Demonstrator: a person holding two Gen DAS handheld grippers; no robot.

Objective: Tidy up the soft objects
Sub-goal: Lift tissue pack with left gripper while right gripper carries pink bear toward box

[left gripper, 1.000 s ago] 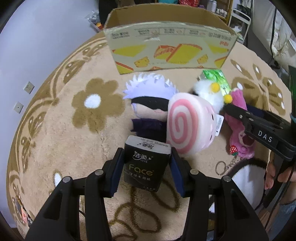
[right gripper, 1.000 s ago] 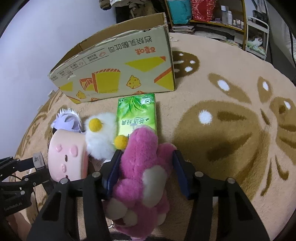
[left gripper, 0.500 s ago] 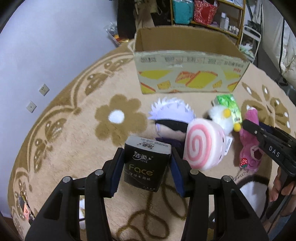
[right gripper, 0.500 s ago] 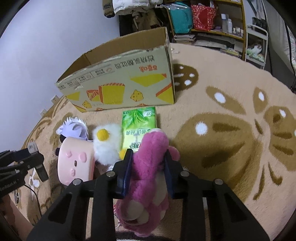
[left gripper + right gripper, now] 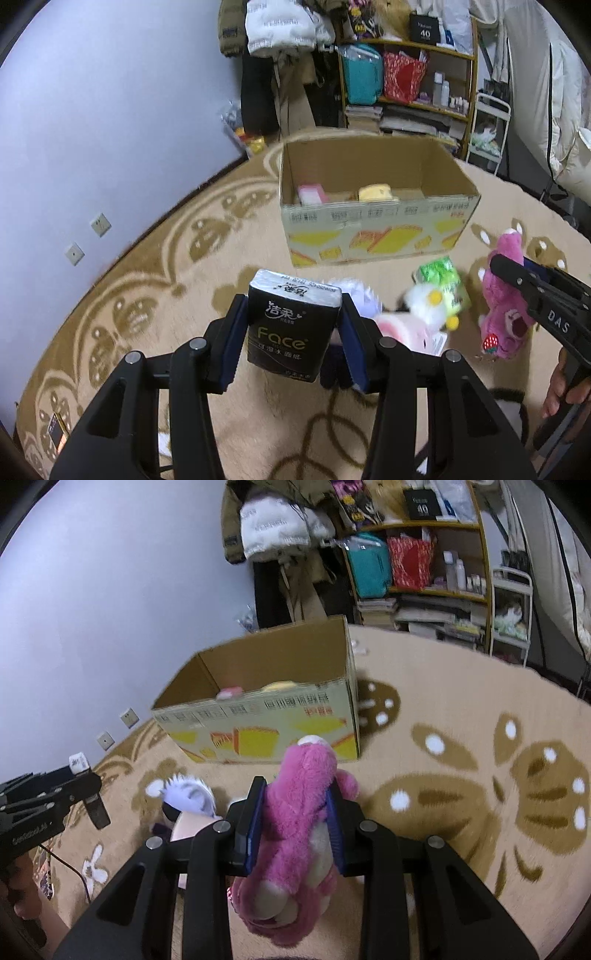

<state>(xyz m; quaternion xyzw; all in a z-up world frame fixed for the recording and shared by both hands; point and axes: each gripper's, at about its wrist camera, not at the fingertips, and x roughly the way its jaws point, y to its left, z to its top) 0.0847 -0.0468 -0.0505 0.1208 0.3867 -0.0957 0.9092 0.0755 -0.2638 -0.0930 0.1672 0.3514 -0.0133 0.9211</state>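
My left gripper (image 5: pixel 291 332) is shut on a black "Face" tissue pack (image 5: pixel 290 334) and holds it above the rug. My right gripper (image 5: pixel 295 818) is shut on a pink plush bear (image 5: pixel 295 834), lifted off the rug; the bear also shows in the left wrist view (image 5: pixel 504 302). An open cardboard box (image 5: pixel 376 229) stands ahead with a pink item (image 5: pixel 310 194) and a yellow item (image 5: pixel 375 192) inside. On the rug lie a green tissue pack (image 5: pixel 441 275), a white fluffy plush (image 5: pixel 424 301), a pink roll plush (image 5: pixel 402 328) and a white-haired doll (image 5: pixel 188 794).
A beige rug with brown patterns (image 5: pixel 461 775) covers the floor. Shelves (image 5: pixel 410 74) with bags and bottles and hanging coats (image 5: pixel 280 33) stand behind the box. A white wall with sockets (image 5: pixel 99 223) is on the left. The left gripper shows in the right wrist view (image 5: pixel 48 801).
Both grippers have risen and tilted up, so the box interior shows. My right gripper closed on the pink bear and lifted it. The tissue pack stays gripped.
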